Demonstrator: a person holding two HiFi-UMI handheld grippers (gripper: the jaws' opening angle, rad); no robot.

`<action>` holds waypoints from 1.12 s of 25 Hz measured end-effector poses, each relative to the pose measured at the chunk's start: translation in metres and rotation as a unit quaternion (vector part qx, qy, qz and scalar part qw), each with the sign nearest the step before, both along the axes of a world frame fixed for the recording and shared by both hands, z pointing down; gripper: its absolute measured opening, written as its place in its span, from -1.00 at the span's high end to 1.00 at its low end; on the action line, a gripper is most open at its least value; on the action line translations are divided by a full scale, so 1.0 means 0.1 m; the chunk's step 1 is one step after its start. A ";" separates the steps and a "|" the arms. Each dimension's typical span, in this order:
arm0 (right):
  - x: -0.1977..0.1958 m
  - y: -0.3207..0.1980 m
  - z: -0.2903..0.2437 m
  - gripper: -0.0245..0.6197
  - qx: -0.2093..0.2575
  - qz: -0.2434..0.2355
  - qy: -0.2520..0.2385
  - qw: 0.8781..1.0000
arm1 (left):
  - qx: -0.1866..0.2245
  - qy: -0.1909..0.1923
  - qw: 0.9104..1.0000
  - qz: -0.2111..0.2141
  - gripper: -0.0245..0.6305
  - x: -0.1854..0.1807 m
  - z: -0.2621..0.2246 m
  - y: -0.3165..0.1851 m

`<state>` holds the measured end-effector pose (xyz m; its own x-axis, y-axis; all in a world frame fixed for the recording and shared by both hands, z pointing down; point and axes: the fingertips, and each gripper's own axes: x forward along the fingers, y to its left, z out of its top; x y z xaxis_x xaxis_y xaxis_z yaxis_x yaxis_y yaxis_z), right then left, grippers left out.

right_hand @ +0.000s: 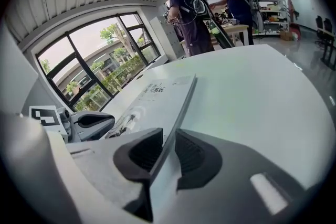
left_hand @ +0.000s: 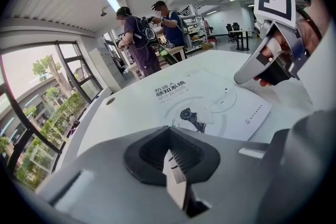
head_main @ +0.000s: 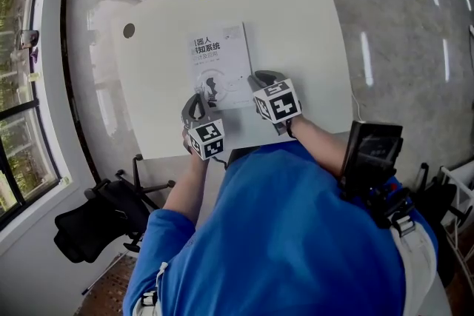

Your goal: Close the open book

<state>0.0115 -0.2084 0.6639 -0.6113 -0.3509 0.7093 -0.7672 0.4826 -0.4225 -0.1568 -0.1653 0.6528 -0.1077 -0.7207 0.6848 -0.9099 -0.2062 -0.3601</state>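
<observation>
1. A white paperback book (head_main: 218,63) lies flat and cover-up near the middle of a pale surface (head_main: 304,4), its title toward 12 o'clock, as a person in a blue top leans over it with two hand-held tools
2. The right gripper (head_main: 259,79) sits at the book's 5 o'clock corner; its fingers (right_hand: 197,157) stand almost together with the book's right edge running between them, and they appear to pinch it
3. The left gripper (head_main: 195,106) hangs at 7 o'clock of the book, just off its lower left corner; its fingers (left_hand: 152,152) are pressed together and hold nothing
4. Judged from the flat cover, the closing looks all but done: this is the set-down
5. The next move likely calls for the right fingers to part and draw back toward 6 o'clock without dragging the cover up or sliding the book
</observation>
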 end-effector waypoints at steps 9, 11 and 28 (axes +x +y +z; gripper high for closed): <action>-0.09 -0.06 0.03 0.72 -0.046 0.012 -0.020 0.999 | -0.019 0.021 1.000 -0.014 0.90 -0.08 0.07 0.05; -0.11 -0.06 0.05 0.72 -0.052 0.016 -0.023 0.998 | -0.020 0.023 0.999 -0.014 0.90 -0.09 0.10 0.06; -0.09 0.17 -0.07 0.73 -0.100 0.022 -0.101 0.990 | -0.017 0.037 0.999 -0.011 0.91 -0.04 0.17 0.03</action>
